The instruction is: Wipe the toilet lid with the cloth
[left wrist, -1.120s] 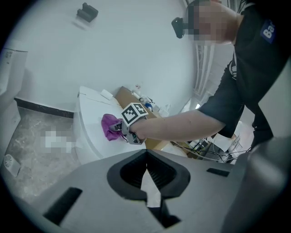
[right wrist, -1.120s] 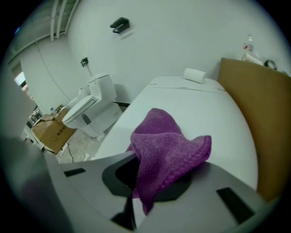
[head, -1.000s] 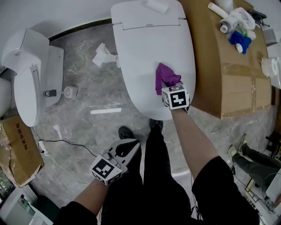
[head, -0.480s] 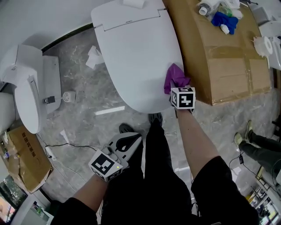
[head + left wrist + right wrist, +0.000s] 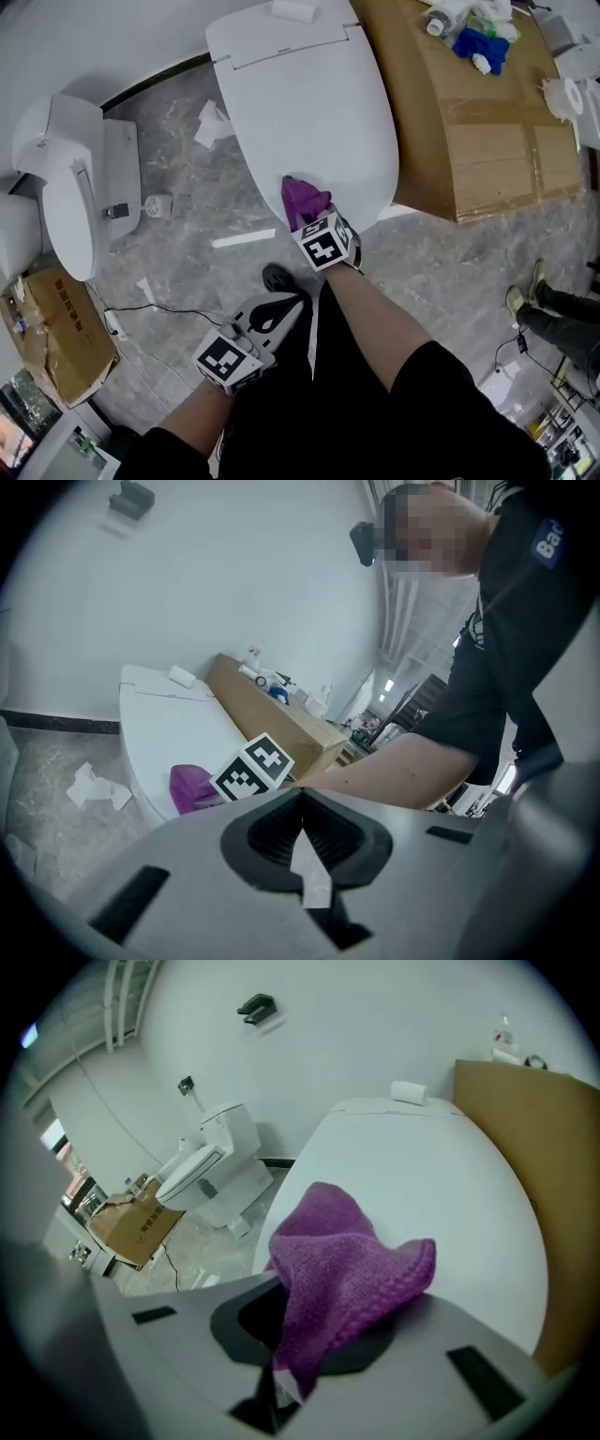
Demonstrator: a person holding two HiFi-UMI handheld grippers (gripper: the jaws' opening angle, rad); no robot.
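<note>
Cloth [image 5: 302, 199], purple: clamped in right gripper [image 5: 311, 223], resting on toilet lid [image 5: 309, 112], frame centre. Left gripper [image 5: 274, 312]: jaws together, empty, lower centre.

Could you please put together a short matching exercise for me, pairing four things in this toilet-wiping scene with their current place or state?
Things:
1. purple knitted cloth
2. white oval toilet lid
3. long brown cardboard box
4. left gripper

States:
a. shut, holding nothing
b. clamped in the right gripper
c. stands alongside the lid
d. closed flat, cloth at its front edge

Pairs: 1-b, 2-d, 3-c, 4-a
</note>
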